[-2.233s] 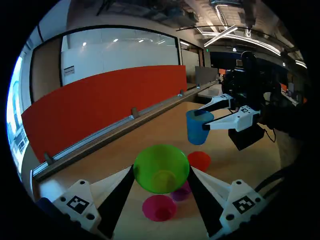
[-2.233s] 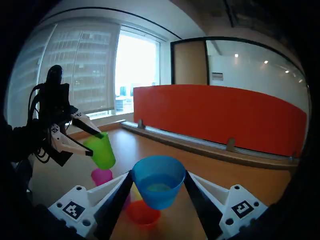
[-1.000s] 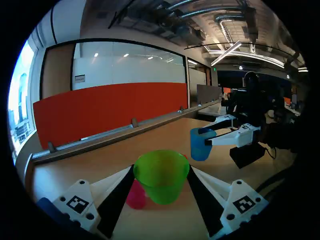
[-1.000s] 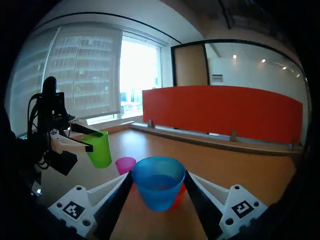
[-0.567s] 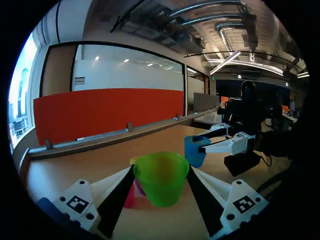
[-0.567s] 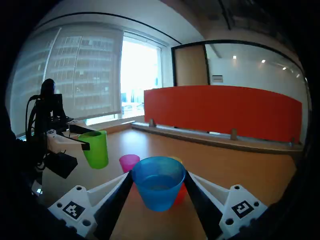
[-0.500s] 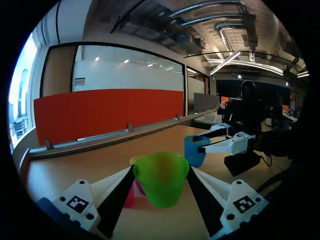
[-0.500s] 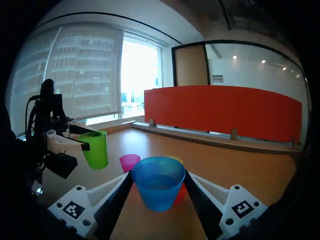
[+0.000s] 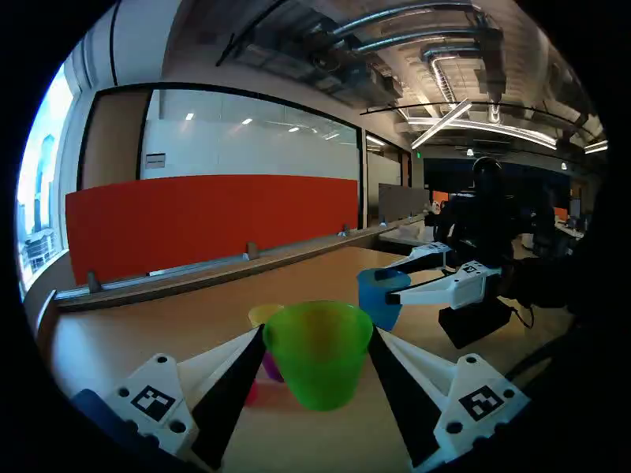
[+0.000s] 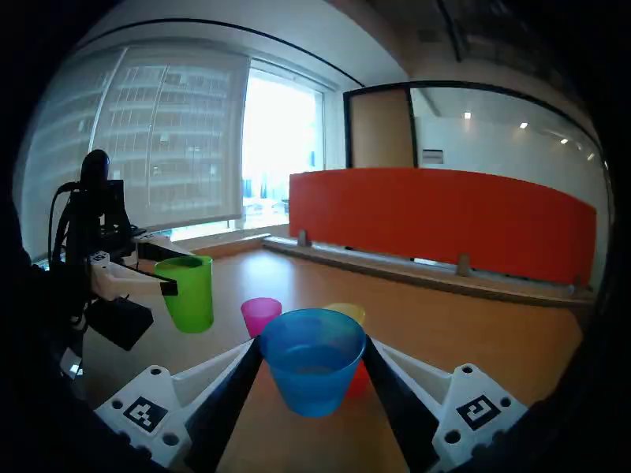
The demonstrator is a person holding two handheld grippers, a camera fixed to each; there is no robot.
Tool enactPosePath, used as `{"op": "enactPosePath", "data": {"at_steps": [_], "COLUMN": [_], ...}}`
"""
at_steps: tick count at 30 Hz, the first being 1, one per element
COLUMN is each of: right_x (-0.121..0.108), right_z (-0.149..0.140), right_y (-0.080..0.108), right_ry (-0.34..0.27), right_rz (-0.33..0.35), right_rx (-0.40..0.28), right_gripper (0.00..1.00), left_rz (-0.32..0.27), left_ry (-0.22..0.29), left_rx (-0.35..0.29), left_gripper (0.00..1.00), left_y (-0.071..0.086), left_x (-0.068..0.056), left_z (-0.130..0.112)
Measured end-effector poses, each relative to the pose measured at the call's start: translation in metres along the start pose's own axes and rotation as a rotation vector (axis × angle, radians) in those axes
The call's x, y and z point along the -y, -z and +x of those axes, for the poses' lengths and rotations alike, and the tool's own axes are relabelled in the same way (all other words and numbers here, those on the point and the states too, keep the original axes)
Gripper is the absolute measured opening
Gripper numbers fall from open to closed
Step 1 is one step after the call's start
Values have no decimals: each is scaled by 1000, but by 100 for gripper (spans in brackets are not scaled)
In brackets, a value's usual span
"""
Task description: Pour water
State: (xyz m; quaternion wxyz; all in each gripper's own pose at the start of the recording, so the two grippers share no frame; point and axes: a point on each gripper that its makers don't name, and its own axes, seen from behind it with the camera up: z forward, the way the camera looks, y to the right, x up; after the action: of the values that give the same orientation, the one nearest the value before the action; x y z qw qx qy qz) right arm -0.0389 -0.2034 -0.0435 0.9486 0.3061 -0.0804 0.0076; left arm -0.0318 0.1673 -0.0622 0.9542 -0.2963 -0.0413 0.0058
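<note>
The green cup (image 9: 318, 366) is squeezed upright by the left gripper (image 9: 315, 339), the blue cup (image 10: 312, 382) by the right gripper (image 10: 312, 348), so no water is spilled.

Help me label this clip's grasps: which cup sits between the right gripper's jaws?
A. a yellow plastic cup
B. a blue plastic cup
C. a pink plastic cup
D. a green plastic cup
B: in the right gripper view the translucent blue plastic cup is clamped in the jaws of the right gripper; the green plastic cup is held by the left gripper farther off.
</note>
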Motion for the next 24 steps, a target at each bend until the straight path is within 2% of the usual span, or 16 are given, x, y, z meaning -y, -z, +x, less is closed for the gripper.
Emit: {"op": "enactPosePath", "data": {"at_steps": [6,12,24], "right_x": [1,4,16], "right_z": [6,18,39], "right_y": [0,0,-7], "right_ry": [22,71,254], "right_rz": [7,25,84], "right_rx": [-3,-6,9], "right_gripper": [92,92,92], "left_rz": [-8,-26,-55], "left_ry": [-5,-16,-43], "left_rx": [5,23,60], "left_gripper": [90,89,89], "left_y": [0,-2,-12], "left_x": [-2,-5,-10], "left_z": [1,0,-3]}}
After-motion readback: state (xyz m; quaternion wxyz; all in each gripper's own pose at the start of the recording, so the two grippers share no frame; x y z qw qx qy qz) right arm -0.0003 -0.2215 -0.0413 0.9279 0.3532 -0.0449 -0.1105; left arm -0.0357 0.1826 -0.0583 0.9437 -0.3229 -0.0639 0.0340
